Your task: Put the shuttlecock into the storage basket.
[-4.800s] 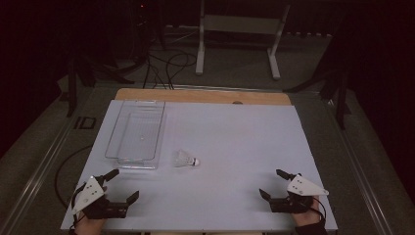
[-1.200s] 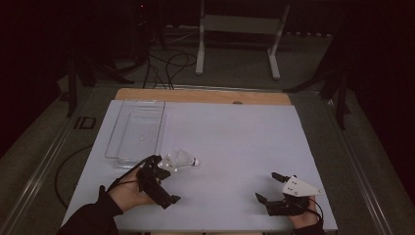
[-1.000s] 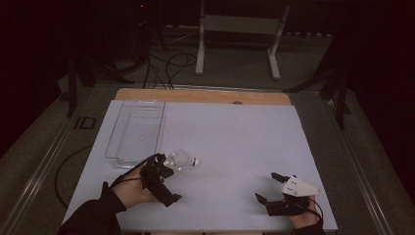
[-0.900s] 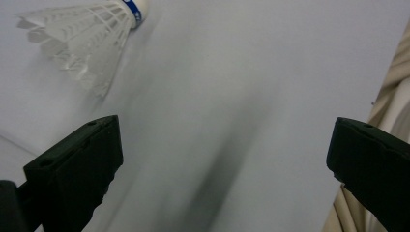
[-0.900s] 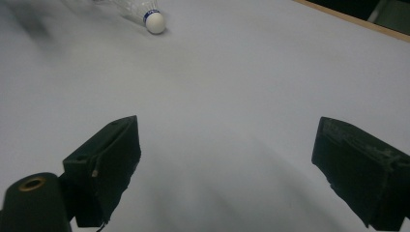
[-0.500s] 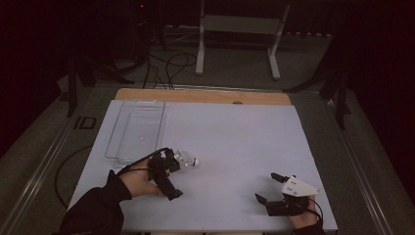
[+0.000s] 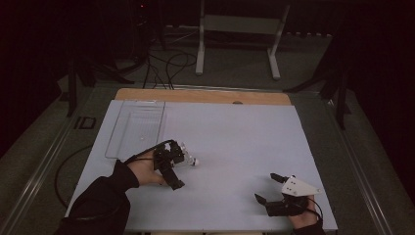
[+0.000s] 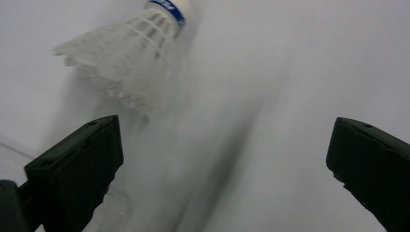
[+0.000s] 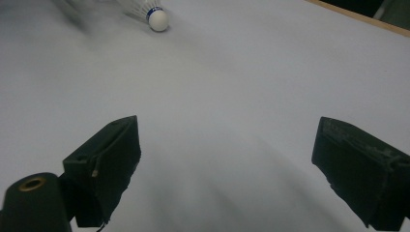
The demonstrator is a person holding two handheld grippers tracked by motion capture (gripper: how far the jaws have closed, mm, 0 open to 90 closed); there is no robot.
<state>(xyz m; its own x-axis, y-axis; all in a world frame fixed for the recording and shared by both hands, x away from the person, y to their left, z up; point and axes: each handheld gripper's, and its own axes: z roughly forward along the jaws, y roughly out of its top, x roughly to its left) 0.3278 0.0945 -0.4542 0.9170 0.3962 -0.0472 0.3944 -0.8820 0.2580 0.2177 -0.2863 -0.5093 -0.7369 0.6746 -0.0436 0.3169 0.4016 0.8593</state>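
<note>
A shuttlecock is seen lying on its side on the white table, near the clear tray, just ahead of the left gripper, whose jaws are spread wide. It is judged very light and fragile; the feather skirt would be crushed easily, so the firm cork end is the better hold. The right gripper is also spread, well apart.

Left gripper reached forward, jaws wide apart, right gripper low near edge, jaws spread
</note>
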